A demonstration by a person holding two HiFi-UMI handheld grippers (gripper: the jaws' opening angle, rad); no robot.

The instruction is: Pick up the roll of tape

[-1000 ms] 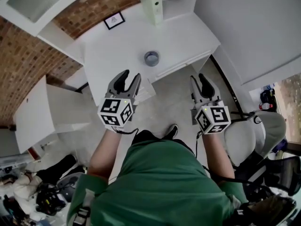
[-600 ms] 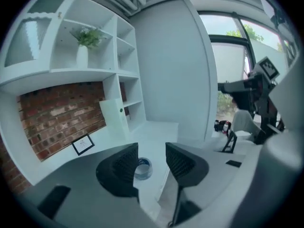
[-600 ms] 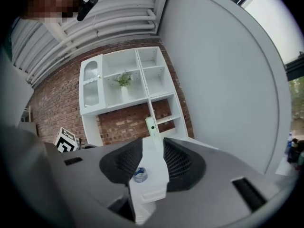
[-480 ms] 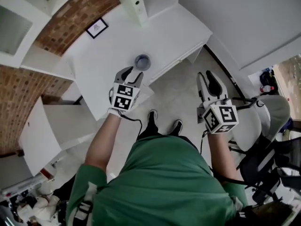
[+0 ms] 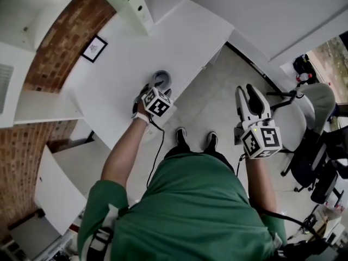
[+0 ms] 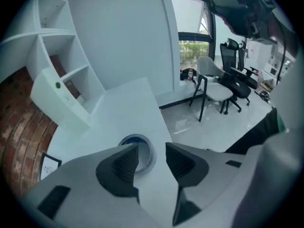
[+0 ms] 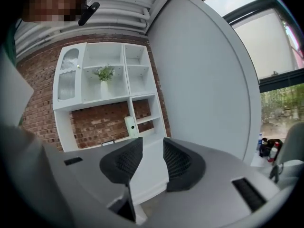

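Observation:
The roll of tape (image 5: pixel 162 78) is a grey ring with a blue inside, lying flat near the front edge of the white desk (image 5: pixel 136 48). My left gripper (image 5: pixel 154 89) points steeply down right over it, jaws open. In the left gripper view the roll (image 6: pixel 147 151) lies just beyond the fingertips, partly hidden by the left pad (image 6: pixel 124 163), and nothing is pressed between the pads of this gripper (image 6: pixel 152 158). My right gripper (image 5: pixel 247 94) hovers over the floor to the desk's right, open and empty (image 7: pixel 152 158).
A pale green file box (image 5: pixel 133 4) and a small framed picture (image 5: pixel 93 48) sit at the back of the desk. White shelves with a plant (image 7: pixel 104 72) hang on the brick wall. Office chairs (image 5: pixel 312 105) stand at the right. The person's feet (image 5: pixel 181 135) are by the desk edge.
The left gripper has dropped forward onto the desk, rolling as it came, and now sits at the tape. The right gripper has stayed nearly in place. The head view has swung left.

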